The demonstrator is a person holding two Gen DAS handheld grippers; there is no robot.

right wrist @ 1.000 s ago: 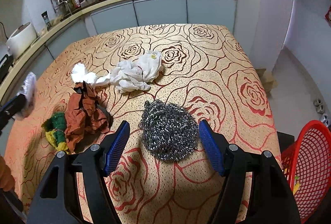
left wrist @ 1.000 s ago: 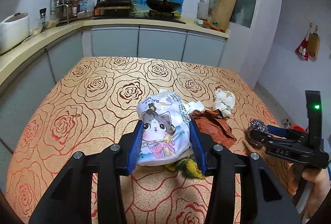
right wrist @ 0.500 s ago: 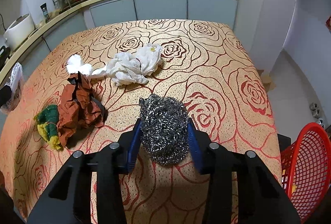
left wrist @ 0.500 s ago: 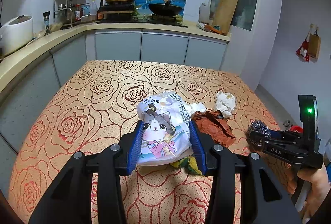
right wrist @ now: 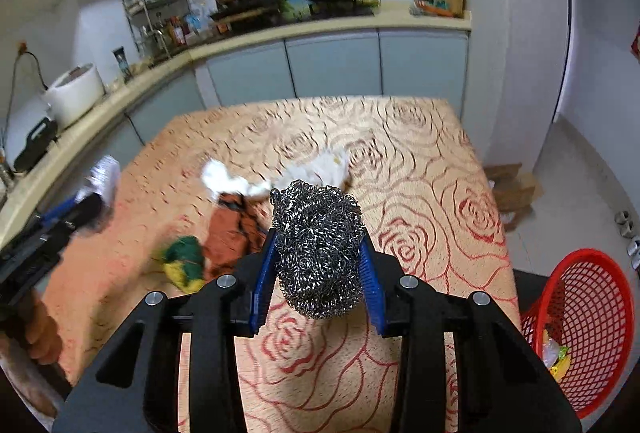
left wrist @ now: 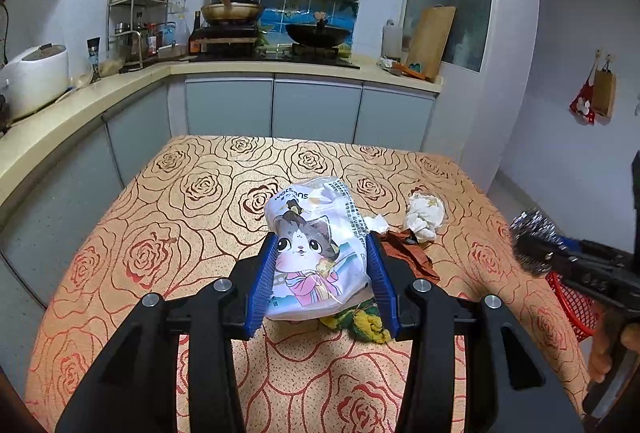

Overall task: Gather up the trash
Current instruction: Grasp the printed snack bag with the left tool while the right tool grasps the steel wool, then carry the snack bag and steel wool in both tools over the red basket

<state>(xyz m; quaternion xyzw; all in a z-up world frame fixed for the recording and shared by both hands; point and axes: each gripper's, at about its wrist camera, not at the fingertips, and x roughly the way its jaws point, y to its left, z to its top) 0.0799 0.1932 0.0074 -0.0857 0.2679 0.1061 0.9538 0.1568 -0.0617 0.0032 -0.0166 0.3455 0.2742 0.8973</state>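
Observation:
My left gripper [left wrist: 322, 281] is shut on a white snack bag with a cartoon cat [left wrist: 316, 249] and holds it above the rose-patterned table [left wrist: 168, 225]. My right gripper [right wrist: 318, 281] is shut on a steel wool scrubber [right wrist: 318, 249], lifted off the table; the scrubber also shows in the left wrist view [left wrist: 530, 237]. On the table lie a brown crumpled wrapper [right wrist: 230, 233], a green and yellow rag [right wrist: 182, 263] and white crumpled tissues [right wrist: 316, 169]. A red mesh basket [right wrist: 588, 329] stands on the floor to the right of the table.
Kitchen counter [left wrist: 80, 101] with a rice cooker [left wrist: 34, 77] runs along the left and back. Woks sit on the stove [left wrist: 316, 35]. Flattened cardboard [right wrist: 514, 189] lies on the floor by the table's right edge.
My right gripper closed on the steel wool scrubber and lifted it off the table. My left gripper rose a little with the bag held.

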